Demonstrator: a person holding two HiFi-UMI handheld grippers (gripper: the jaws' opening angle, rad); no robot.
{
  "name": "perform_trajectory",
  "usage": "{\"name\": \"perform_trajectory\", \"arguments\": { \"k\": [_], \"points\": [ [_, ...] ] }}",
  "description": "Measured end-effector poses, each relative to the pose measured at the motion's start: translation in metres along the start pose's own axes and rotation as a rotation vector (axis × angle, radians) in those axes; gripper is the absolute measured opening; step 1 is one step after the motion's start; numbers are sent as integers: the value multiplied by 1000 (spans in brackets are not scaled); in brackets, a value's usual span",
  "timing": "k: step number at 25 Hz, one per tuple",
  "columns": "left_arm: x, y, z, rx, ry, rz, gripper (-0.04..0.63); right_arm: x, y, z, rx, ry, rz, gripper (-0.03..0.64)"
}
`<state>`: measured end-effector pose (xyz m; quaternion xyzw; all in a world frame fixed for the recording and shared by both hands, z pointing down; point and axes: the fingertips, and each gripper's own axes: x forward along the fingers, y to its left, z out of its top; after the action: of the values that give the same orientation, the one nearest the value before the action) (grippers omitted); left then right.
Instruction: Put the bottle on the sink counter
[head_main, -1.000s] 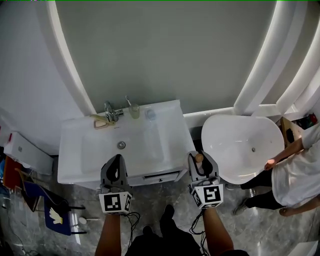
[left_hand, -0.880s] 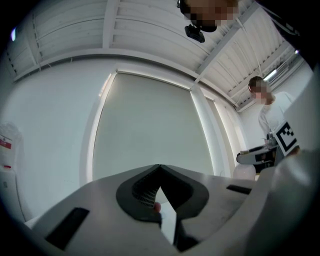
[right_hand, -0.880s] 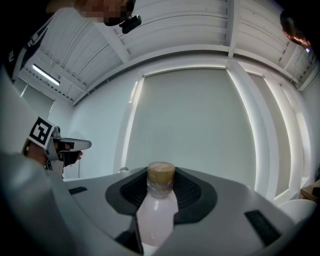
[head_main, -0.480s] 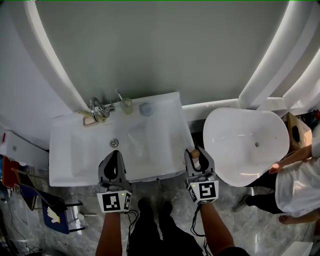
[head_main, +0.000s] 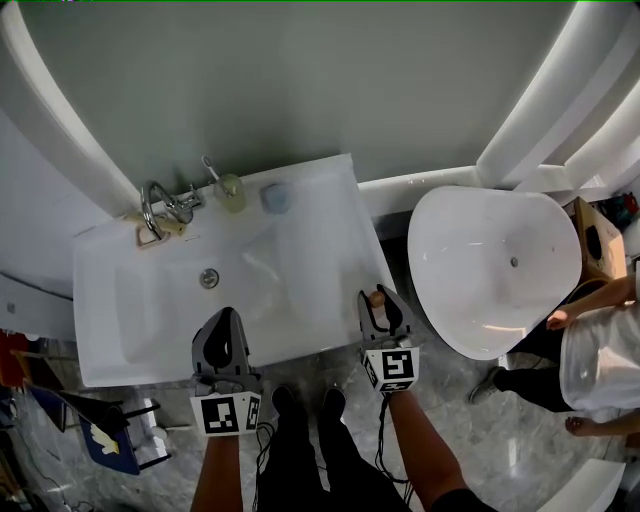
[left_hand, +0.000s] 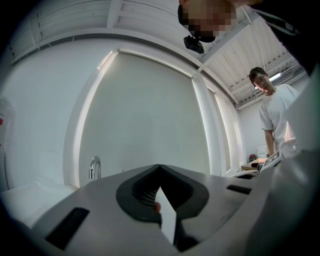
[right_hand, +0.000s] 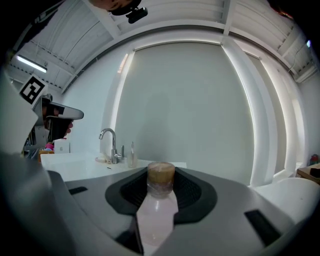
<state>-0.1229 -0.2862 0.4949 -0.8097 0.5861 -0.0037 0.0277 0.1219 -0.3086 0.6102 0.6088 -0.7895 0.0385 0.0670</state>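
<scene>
My right gripper (head_main: 377, 300) is shut on a small pale pink bottle (right_hand: 156, 212) with a brown cap (right_hand: 161, 174). The cap pokes up between the jaws. In the head view this gripper sits at the front right corner of the white sink counter (head_main: 335, 220). My left gripper (head_main: 225, 325) hovers over the counter's front edge, left of the right one. Its jaws (left_hand: 160, 167) meet at the tips with nothing between them.
A chrome faucet (head_main: 160, 205), a soap dispenser (head_main: 228, 190) and a small grey-blue cup (head_main: 275, 197) stand along the counter's back. The basin drain (head_main: 208, 278) is at centre left. A white bathtub (head_main: 490, 265) lies to the right, with a person (head_main: 600, 350) beyond it.
The view has closed in on the sink. Both grippers have come forward to the counter's front edge, the right one still carrying the bottle.
</scene>
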Motion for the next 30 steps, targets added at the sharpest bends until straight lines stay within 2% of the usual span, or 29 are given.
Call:
{"name": "perform_trajectory", "arguments": {
  "k": [6,14,24,30],
  "points": [
    [9,1,-26,2,8,-7,21,21,-3,-41,-11,61,-9,149],
    [15,0,-41,-10,18,-17,21,35,-11,-68,-6,129,-11,148],
    [18,-2,-51,-24,31,-12,21,45,-20,-81,65,185,-17,149],
    [19,-1,-52,-35,32,-13,21,48,-16,-82,31,213,-6,149]
  ]
}}
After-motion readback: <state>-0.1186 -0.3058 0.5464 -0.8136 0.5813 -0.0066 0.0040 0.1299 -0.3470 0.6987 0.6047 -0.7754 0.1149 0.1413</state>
